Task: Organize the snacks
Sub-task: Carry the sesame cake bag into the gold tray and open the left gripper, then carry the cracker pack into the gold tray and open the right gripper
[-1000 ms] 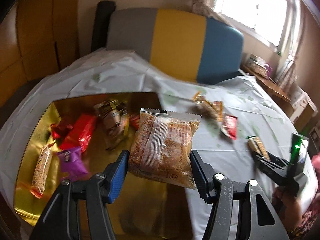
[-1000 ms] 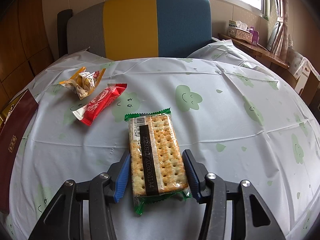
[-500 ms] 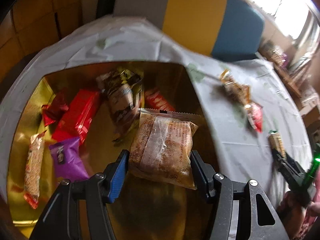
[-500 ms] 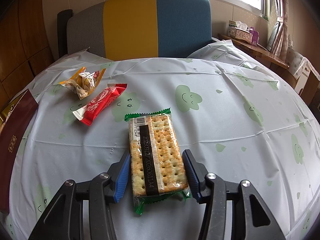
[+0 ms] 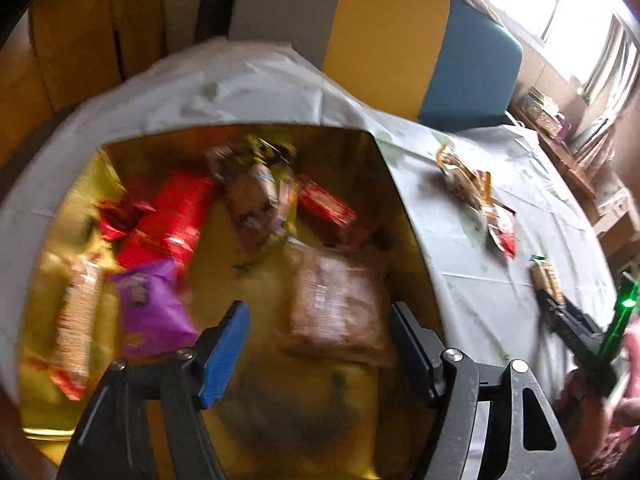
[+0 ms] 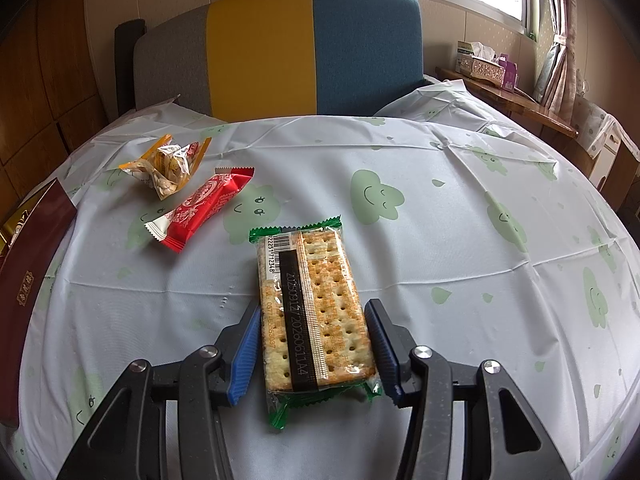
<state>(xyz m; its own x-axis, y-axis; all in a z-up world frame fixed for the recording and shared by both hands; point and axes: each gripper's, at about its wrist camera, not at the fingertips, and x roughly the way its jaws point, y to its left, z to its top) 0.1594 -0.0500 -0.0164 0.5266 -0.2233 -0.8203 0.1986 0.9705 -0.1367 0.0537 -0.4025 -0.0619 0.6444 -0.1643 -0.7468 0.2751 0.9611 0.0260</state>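
Change: since the earlier frame the left claw point(image 5: 316, 344) dipped toward the gold tray point(image 5: 404, 208), its jaws just opening, and the brown cake packet point(image 5: 336, 308) left their grip.
Gold tray: it sat at the left of the bench point(image 6: 460, 240), holding a purple pouch point(image 5: 150, 312), red wrappers and others, all blurred.
Brown cake packet: it lay on the tray floor between the parted jaws, apart from both pads.
Left claw: wide, holding nothing.
Right claw point(image 6: 310, 346): narrow, clamped on the green-edged cracker pack point(image 6: 314, 308).
Loose snacks: an orange-trimmed packet point(image 6: 168, 166) and a red bar point(image 6: 200, 212) lay left of the crackers.
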